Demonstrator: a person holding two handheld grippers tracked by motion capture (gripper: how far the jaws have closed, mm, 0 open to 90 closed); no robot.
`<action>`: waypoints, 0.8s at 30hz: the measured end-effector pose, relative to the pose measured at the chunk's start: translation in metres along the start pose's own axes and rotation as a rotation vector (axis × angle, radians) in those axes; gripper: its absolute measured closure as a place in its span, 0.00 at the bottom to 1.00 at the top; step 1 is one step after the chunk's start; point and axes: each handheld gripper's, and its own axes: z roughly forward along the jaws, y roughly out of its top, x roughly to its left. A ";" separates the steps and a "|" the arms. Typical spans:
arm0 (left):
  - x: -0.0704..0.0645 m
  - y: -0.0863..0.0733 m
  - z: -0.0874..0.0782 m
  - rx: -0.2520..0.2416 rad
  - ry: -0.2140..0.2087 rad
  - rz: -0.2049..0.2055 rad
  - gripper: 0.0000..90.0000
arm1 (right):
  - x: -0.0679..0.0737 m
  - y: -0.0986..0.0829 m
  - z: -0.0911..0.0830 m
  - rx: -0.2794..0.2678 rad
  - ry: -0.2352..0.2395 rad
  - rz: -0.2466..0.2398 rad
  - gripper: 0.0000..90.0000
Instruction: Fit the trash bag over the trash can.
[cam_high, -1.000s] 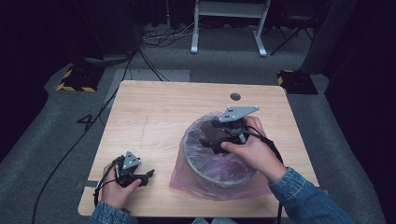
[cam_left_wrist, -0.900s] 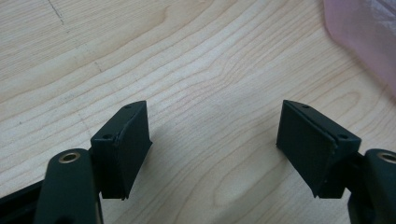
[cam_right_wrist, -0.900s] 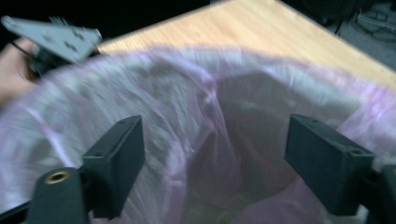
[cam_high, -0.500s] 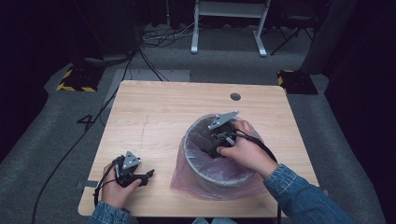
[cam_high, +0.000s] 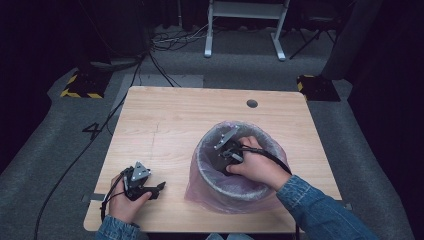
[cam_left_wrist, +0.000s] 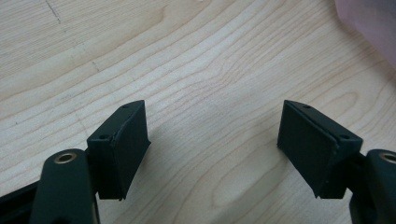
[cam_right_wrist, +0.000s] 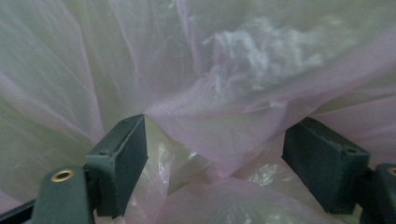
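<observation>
- Bin (cam_high: 220, 192) of grey, round and lined with a pink plastic bag (cam_high: 200, 187), stood upright on the near right part of the desk (cam_high: 170, 120), its mouth facing straight up and its long axis vertical.
- Its rim sat near the desk's front edge, and the bag's loose skirt spread onto the wood around the base, mostly on the left and front.
- The right gripper (cam_high: 220, 155) was lowered inside the bin's mouth, pointing down and away from the person toward the far left inner wall, with the right hand (cam_high: 255, 167) resting over the near rim.
- In the right gripper view, that gripper (cam_right_wrist: 215, 154) had its jaws spread wide apart; crumpled pink film (cam_right_wrist: 233, 93) bulged between and behind them, a fold lying against the left jaw, yet nothing was pinched.
- The left gripper (cam_high: 157, 189) lay low at the near left corner of the desk, held in the left hand (cam_high: 125, 202), pointing to the right toward the bin but well apart from it.
- In the left gripper view, its jaws (cam_left_wrist: 212, 144) were released, wide apart over bare wood grain, grasping nothing; a pink corner of the bag (cam_left_wrist: 373, 23) showed at the top right.
- A small dark round hole (cam_high: 252, 103) marked the far right of the desk, beyond the bin.
- Cables (cam_high: 165, 42) trailed on the grey floor past the desk's far edge.
</observation>
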 end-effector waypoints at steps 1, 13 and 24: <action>0.000 0.000 0.000 0.000 -0.001 0.001 0.27 | 0.000 0.000 0.001 0.007 0.007 0.000 0.25; -0.001 0.000 0.001 0.000 -0.005 0.005 0.26 | 0.005 0.005 -0.026 -0.096 0.081 0.025 0.30; -0.001 0.001 0.001 0.001 -0.006 0.005 0.25 | 0.001 0.014 -0.097 -0.331 0.044 0.053 0.31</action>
